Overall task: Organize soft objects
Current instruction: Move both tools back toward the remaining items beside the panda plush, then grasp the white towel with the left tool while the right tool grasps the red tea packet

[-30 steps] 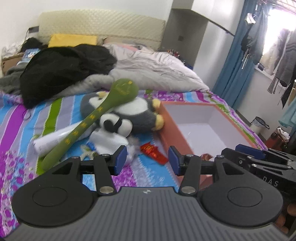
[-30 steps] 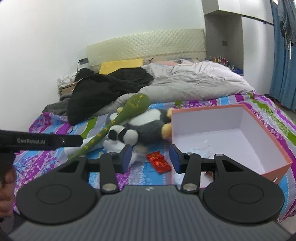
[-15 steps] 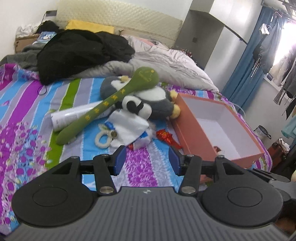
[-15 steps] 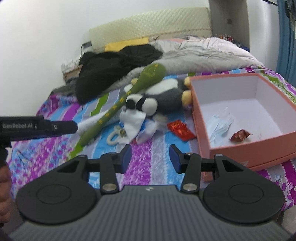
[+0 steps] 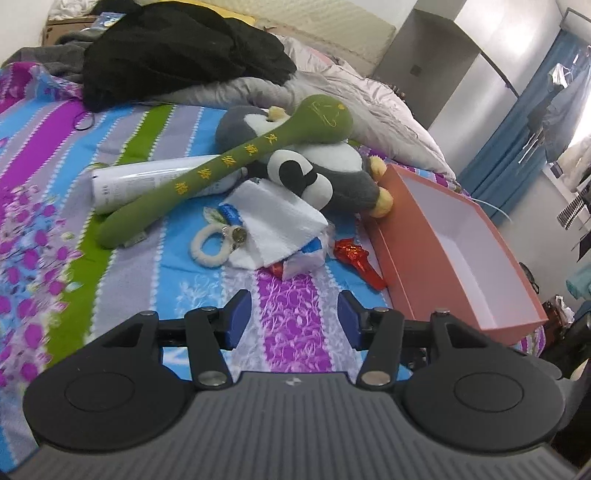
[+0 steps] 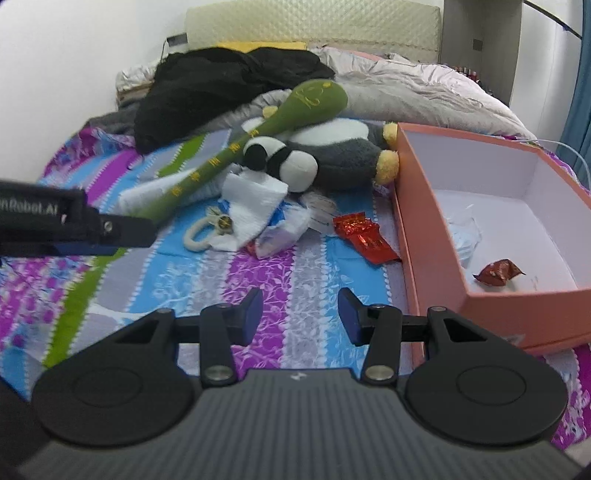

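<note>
Lying on the striped bed (image 5: 155, 295), a gray penguin toy (image 5: 332, 173) touches the pink box (image 5: 413, 236) at its three o'clock, a green plush stick (image 5: 229, 166) across it. Both the left gripper (image 5: 294, 319) and right gripper (image 6: 300, 316) hang spread wide, holding nothing.

Both fisheye views looked forward and down along their own gripper fingers from low over the near end of the bed (image 5: 44, 206), toward the headboard (image 6: 314, 22). The left wrist view sat further left, tilted, close to the green plush mallet (image 5: 229, 166) and penguin plush (image 5: 332, 173), seeing the orange box (image 5: 406, 229) from its left side. The right wrist view sat further right, looking into the orange box (image 6: 417, 229). Both shared the plush pile, white cloth (image 6: 251, 199), red wrapper (image 6: 365, 236) and box; the left gripper's body (image 6: 74, 225) crossed the right view's left edge.
</note>
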A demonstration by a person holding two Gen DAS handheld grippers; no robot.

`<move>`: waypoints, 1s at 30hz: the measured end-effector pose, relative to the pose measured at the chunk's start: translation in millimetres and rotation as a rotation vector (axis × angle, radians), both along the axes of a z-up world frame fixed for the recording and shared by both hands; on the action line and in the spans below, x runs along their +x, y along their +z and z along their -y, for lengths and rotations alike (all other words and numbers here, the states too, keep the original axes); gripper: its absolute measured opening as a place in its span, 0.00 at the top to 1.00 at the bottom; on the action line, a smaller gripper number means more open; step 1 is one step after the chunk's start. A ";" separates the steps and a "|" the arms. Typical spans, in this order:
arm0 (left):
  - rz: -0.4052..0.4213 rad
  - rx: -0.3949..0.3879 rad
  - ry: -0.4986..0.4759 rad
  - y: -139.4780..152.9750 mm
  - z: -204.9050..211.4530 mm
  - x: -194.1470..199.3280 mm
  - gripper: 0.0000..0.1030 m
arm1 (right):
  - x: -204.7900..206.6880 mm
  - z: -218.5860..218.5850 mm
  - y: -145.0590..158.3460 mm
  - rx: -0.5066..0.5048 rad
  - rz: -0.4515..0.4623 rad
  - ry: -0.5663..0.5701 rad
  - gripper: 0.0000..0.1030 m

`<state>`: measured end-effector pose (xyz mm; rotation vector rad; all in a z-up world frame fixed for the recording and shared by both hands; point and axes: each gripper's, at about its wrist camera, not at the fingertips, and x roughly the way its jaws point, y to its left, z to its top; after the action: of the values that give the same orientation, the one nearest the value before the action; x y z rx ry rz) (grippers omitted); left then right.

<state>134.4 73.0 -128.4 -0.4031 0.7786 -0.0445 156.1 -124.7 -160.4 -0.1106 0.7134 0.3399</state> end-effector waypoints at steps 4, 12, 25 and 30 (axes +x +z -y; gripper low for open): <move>-0.004 -0.005 -0.019 -12.3 1.6 34.3 0.43 | 25.4 -10.6 -17.1 -0.055 0.003 -0.014 0.54; 0.027 -0.022 -0.058 -27.7 1.9 95.7 0.43 | 73.2 -26.5 -40.4 -0.159 0.042 -0.023 0.54; 0.031 -0.032 -0.062 -57.7 15.7 151.5 0.43 | 119.2 -33.0 -73.2 -0.292 0.087 -0.035 0.56; 0.026 0.010 -0.082 -62.8 26.0 163.4 0.43 | 133.3 -33.0 -85.9 -0.322 0.077 -0.042 0.56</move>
<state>297.8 47.0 -191.2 -0.3602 0.7694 -0.1224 289.4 -91.7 -246.3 -0.4116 0.6886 0.1773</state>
